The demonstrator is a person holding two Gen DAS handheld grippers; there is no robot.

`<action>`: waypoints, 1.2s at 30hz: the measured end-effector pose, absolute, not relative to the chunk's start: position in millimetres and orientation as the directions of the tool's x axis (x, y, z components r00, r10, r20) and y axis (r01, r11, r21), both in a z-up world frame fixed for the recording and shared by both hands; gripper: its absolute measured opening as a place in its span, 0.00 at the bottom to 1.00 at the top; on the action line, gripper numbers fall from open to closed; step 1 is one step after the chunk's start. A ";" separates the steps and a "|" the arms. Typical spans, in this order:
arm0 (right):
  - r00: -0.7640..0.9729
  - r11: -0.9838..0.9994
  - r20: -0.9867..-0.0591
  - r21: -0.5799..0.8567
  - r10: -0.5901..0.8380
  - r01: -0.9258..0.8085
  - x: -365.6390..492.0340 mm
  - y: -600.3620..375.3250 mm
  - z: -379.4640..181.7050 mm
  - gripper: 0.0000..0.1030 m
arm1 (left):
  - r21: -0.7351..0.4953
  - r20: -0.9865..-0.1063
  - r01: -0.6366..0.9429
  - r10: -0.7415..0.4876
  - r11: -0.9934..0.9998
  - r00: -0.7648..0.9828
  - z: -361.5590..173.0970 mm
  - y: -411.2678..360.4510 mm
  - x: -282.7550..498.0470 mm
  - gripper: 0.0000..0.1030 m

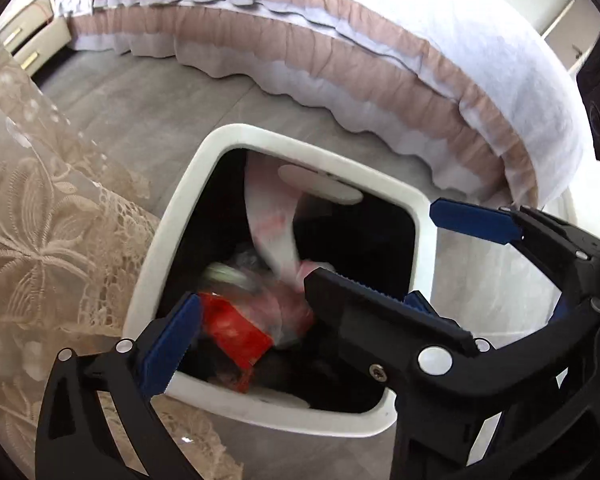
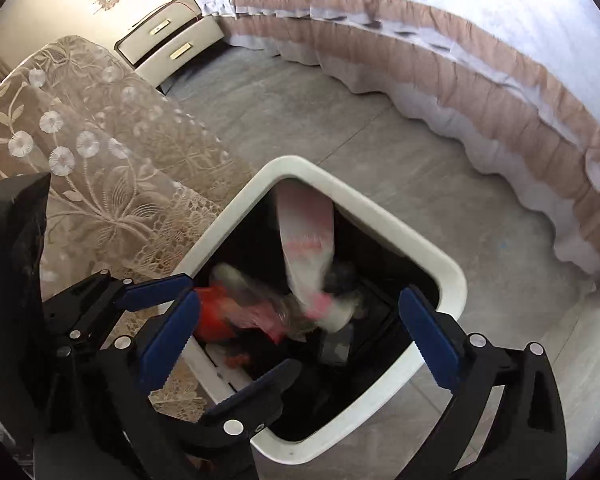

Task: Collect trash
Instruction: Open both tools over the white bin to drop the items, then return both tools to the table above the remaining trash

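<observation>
Seen from the left wrist, the left tongs [image 1: 256, 340] point steeply down over a white bin [image 1: 188, 208] with a dark inside, their blue-padded fingers spread wide with nothing pinched between them. Between and just beyond the fingers, inside the bin, lies the trash: a red wrapper [image 1: 236, 330] near the left finger, a blurred clear bag [image 1: 284, 312] beside it, and a long white and pink strip [image 1: 274, 232] that reaches from the far rim down toward the pile. The right tongs [image 1: 420, 256] come in from the right side, also spread wide, one finger over the bin mouth and the other past the bin's right rim. To the left of the left tongs hangs a beige lace cloth [image 1: 48, 220]; beyond the bin are grey floor [image 1: 148, 92] and a bed with a frilled pink skirt [image 1: 340, 64]. Seen from the right wrist, the right tongs [image 2: 296, 336] hang over the same bin [image 2: 440, 264], fingers wide apart and empty, the bin mouth lying between them. The trash sits inside, below and ahead of the fingers: the red wrapper [image 2: 216, 314] close to the left finger, the white and pink strip [image 2: 308, 240] drooping in from the far rim, all blurred. The left tongs [image 2: 220, 332] show at the left, spread as well. The lace cloth [image 2: 100, 168] is to the left, the bed skirt [image 2: 480, 76] ahead and to the right, a bedside drawer unit [image 2: 172, 48] far ahead
</observation>
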State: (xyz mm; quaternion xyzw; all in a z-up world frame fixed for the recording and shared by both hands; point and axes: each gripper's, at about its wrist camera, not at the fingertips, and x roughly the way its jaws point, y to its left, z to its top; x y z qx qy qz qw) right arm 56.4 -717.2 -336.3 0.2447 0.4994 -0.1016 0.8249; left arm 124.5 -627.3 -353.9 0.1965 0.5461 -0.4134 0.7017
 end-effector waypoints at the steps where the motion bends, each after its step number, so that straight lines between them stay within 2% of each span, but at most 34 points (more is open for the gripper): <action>1: 0.483 0.853 -0.871 0.312 0.083 0.417 54.8 -717.4 -336.7 0.96 | -0.165 -0.930 0.800 -0.361 0.578 0.069 -353.1 -631.1 122.3 0.96; 6: 0.508 0.840 -0.859 0.319 0.061 0.439 43.9 -715.7 -326.5 0.96 | -0.145 -0.922 0.808 -0.374 0.572 0.099 -334.1 -630.4 110.6 0.96; 10: 0.569 0.831 -0.822 0.312 -0.008 0.461 24.3 -714.8 -293.9 0.96 | -0.130 -0.906 0.799 -0.398 0.587 0.145 -304.9 -627.7 103.2 0.96; 15: 0.661 0.851 -0.738 0.257 -0.132 0.457 -5.0 -700.8 -227.4 0.96 | -0.194 -0.847 0.781 -0.503 0.593 0.171 -244.0 -613.9 92.4 0.96; 21: 0.759 0.880 -0.624 0.238 -0.186 0.412 -34.4 -678.2 -158.9 0.96 | -0.167 -0.764 0.793 -0.585 0.586 0.272 -176.9 -588.2 70.9 0.96; 25: 0.803 0.911 -0.552 0.174 -0.224 0.373 -44.8 -649.7 -121.3 0.96 | -0.136 -0.708 0.797 -0.621 0.588 0.338 -144.4 -559.2 60.7 0.96; 30: 0.860 0.948 -0.465 0.123 -0.207 0.295 -49.8 -608.9 -87.5 0.96 | -0.108 -0.634 0.761 -0.634 0.639 0.443 -107.0 -509.5 56.1 0.96; 36: 0.908 0.985 -0.408 0.096 -0.095 0.146 -32.5 -552.7 -65.3 0.96 | 0.006 -0.551 0.665 -0.552 0.747 0.625 -76.5 -431.3 60.6 0.96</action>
